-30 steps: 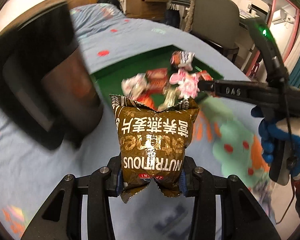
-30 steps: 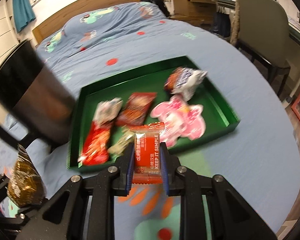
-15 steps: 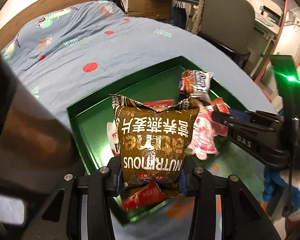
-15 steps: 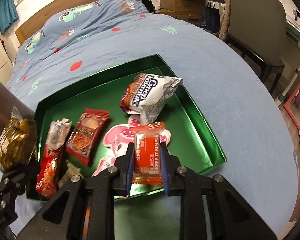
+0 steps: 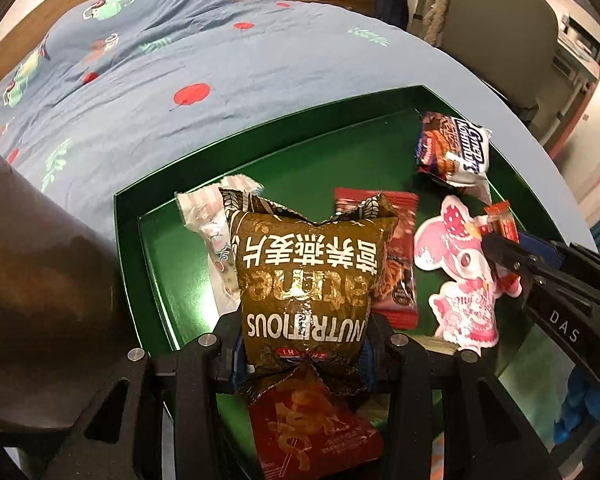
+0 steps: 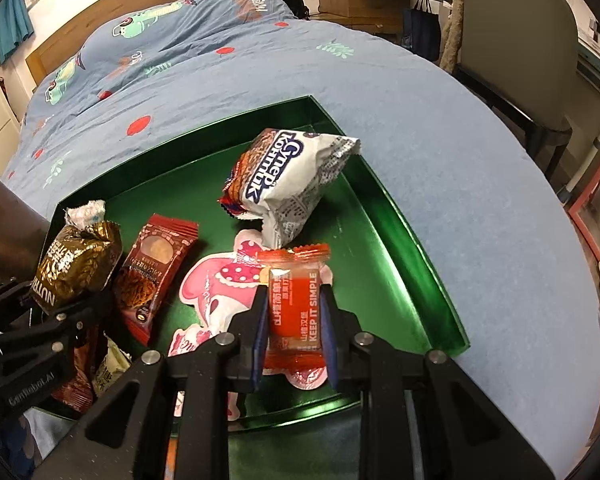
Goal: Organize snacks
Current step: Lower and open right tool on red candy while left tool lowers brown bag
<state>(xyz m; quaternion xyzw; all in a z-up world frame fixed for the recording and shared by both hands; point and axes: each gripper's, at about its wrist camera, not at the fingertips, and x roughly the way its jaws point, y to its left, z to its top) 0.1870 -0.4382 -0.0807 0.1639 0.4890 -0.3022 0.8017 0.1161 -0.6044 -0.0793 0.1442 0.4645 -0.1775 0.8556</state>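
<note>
over the tray's (image 6: 400,216) left end the left gripper (image 5: 304,360) hangs with its jaws part open and pinched on a brown bag (image 5: 306,276), gold lettering upside down, the bag standing up clear of the tray floor. under it, at the tray's near-left corner, lies a red pack (image 5: 312,428), and behind the bag a pale wrapper (image 5: 212,224) peeks out along the left wall. moving right across the tray, a dark red biscuit pack (image 6: 152,276) lies flat in the middle, then a pink cartoon pouch (image 6: 216,296) flat beside it. further right, toward the tray's far-right corner, a puffy white bag (image 6: 288,176) sits propped up. at the tray's near edge, above the pink pouch, the right gripper (image 6: 294,312) has its jaws clamped tight on a small orange sachet (image 6: 296,304), held upright. the tray rests on a blue bedspread (image 6: 440,128), a grey chair (image 6: 516,40) well off past its right side.
</note>
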